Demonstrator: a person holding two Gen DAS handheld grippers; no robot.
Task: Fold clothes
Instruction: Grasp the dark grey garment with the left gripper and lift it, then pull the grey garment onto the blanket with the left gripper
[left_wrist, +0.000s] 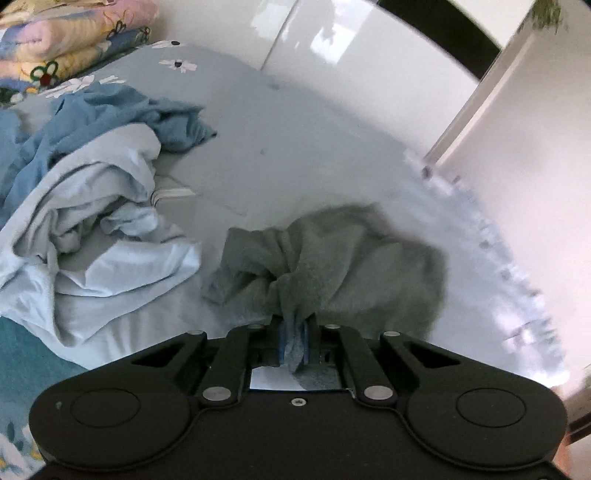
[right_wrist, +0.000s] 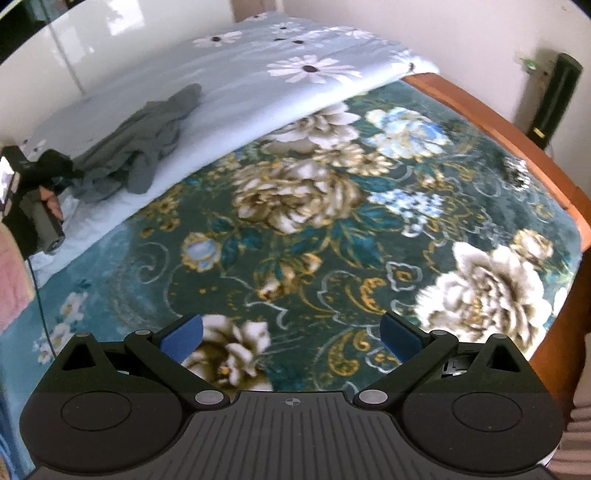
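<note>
The left gripper (left_wrist: 293, 341) is clamped on a bunched corner of the grey garment (left_wrist: 332, 266) lying just beside the laundry pile (left_wrist: 92, 206), so it may slip out, while the right gripper (right_wrist: 291, 339) gapes idle.

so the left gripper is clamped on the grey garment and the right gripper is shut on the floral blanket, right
Not quite. The left gripper is indeed clamped on the grey garment, but the right gripper is open, its blue pads spread wide above the floral blanket and holding nothing. The right wrist view shows this.
</note>
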